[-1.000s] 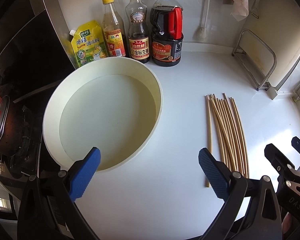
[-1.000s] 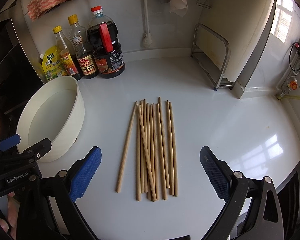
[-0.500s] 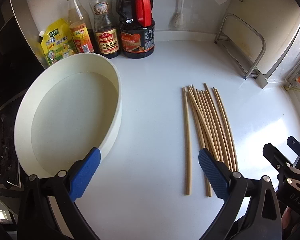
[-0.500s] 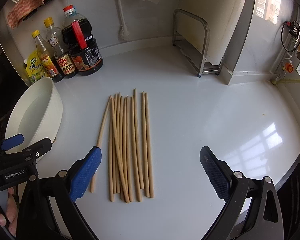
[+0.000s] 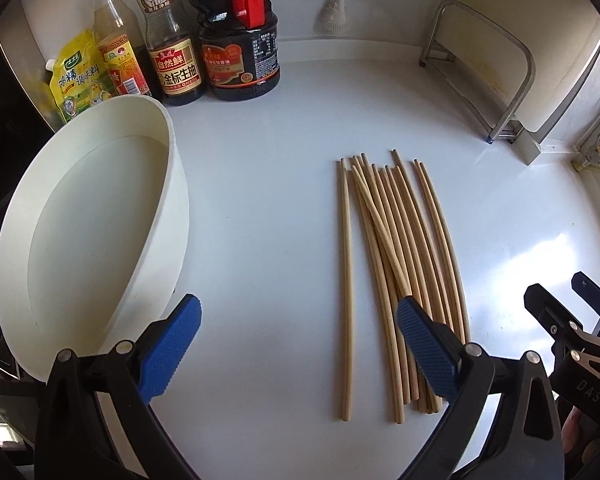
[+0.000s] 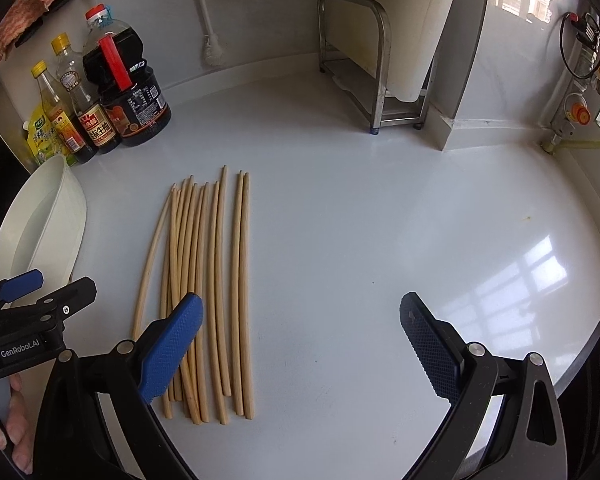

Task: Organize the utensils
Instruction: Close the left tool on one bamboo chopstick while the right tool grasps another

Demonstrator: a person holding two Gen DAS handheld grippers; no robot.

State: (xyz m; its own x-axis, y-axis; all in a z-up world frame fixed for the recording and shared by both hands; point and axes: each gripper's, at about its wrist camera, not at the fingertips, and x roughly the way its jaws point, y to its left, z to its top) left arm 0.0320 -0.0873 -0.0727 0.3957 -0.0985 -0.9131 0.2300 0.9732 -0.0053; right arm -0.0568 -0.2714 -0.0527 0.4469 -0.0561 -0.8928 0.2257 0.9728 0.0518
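Chopsticks (image 5: 396, 264) lie flat on the white countertop (image 5: 260, 208), right of the white basin (image 5: 100, 224), long axes running from the grippers toward the back wall. One stick (image 5: 345, 280) lies slightly apart on the basin side. Left gripper (image 5: 298, 354): fingers spread apart, nothing held. Right gripper (image 6: 300, 344): fingers spread apart, nothing held, right of the basin.

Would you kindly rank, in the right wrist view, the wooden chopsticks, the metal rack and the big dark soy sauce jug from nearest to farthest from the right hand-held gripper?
1. Bundle of wooden chopsticks: nearest the right hand-held gripper, by its left finger.
2. Big dark soy sauce jug with red handle: far left, at the wall.
3. Bent-tube metal rack: far centre, against the back wall; too close to the jug to rank firmly.
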